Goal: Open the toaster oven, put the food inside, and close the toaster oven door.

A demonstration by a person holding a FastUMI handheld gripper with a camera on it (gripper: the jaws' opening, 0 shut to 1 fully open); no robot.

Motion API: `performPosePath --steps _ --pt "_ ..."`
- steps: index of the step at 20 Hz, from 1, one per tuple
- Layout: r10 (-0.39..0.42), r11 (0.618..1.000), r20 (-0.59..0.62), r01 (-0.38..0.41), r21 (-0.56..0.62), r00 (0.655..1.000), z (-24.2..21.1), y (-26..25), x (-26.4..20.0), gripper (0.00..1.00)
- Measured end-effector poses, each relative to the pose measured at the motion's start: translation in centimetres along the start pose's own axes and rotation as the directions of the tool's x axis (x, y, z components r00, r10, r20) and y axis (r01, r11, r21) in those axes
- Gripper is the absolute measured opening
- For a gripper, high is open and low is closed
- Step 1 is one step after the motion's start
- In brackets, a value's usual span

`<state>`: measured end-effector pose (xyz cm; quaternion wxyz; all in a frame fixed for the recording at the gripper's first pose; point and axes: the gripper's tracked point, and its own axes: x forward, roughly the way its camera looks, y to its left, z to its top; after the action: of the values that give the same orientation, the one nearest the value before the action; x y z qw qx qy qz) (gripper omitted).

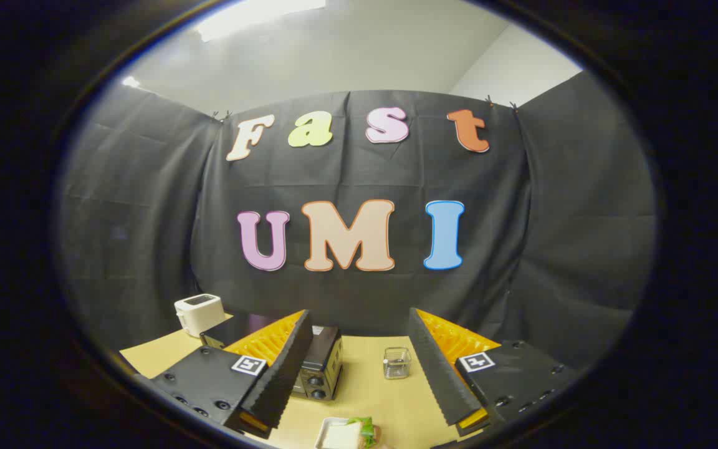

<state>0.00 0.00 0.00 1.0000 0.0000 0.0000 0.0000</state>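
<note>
Fingers [359,368] spread apart over tan table [365,393], black cloth wall behind.

1. We see a recording booth dressed as a small kitchen: dull black cloth [359,293] hangs as walls beyond the fingers, with plain white room walls [346,56] above it.
2. We find a pale wooden tabletop [365,386] under the fingers carrying kitchen goods: a black boxy toaster oven [318,368], a white slot toaster [197,312], a small clear glass jar [397,363].
</note>
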Motion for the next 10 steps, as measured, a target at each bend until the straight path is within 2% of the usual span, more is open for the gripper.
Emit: performPosePath --steps 10 --pt "0.017 1.0 0.006 -0.017 -0.006 1.0 -0.06 0.37 0.65 0.96"
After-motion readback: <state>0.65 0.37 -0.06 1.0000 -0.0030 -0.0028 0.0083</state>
